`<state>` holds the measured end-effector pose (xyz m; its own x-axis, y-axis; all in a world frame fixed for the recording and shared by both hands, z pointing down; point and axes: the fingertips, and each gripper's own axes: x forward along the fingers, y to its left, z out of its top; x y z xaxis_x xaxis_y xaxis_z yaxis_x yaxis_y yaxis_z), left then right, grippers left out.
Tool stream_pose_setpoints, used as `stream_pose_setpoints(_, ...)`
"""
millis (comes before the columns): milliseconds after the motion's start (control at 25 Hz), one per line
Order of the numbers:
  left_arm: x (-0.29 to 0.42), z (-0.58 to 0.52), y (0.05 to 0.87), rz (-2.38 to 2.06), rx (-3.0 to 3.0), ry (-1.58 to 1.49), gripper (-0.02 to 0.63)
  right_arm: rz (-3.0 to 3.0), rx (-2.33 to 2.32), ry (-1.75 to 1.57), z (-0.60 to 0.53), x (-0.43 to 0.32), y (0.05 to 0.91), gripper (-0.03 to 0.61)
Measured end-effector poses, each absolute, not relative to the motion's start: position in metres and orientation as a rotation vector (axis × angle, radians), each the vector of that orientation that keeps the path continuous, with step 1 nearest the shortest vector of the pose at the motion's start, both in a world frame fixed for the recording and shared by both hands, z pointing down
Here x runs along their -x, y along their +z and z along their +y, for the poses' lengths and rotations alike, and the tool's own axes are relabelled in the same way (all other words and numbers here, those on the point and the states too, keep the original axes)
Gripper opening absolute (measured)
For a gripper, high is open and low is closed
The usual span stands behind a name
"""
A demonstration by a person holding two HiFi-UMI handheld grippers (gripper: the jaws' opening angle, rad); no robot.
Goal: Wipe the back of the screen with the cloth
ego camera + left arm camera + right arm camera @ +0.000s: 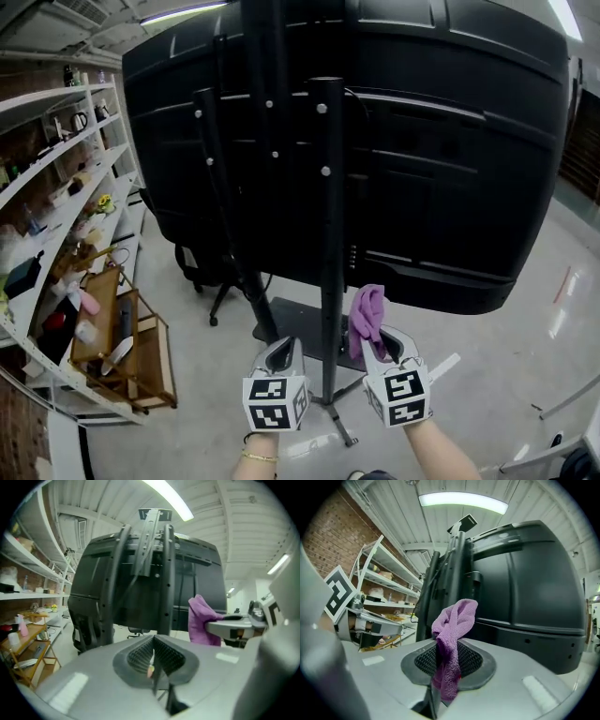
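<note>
Nearest the lens, at 6 o'clock in the head view, sit the left hand-held gripper (284, 347) and right hand-held gripper (382, 336). The screen (441, 159), back panel facing, fills 12 o'clock on its black stand (326, 234). Shelves (56, 183) stand at 9 o'clock. Right jaws are clamped on the purple cloth (451, 634), held near the screen's lower edge; left jaws are pressed together with nothing between.
</note>
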<state>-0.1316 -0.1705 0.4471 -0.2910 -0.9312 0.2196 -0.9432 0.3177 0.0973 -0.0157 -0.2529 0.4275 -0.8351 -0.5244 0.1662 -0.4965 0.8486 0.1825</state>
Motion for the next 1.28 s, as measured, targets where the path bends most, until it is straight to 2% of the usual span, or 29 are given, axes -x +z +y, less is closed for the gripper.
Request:
stream_pose_setpoints(320, 0.319, -0.092, 0.433, -2.403, -1.635, 0.117, 0.008, -2.979, -0.647, -0.136, -0.147, 0.21, 0.382, 0.072)
stream_pose_setpoints(680, 0.479, -0.037, 0.385, -2.362, -1.673, 0.094, 0.008, -3.016, -0.624, -0.234, -0.094, 0.385, 0.325, 0.072)
stream_pose_setpoints(960, 0.554, -0.051, 0.325, -2.302, -1.775, 0.076, 0.008, -3.026, -0.737, -0.415, -0.124, 0.466, 0.223, 0.072)
stream_pose_setpoints(1280, 0.628, -0.127, 0.234, -2.316, -1.95, 0.197, 0.008, -3.043, -0.996, -0.505, -0.188, 0.503, 0.079, 0.072)
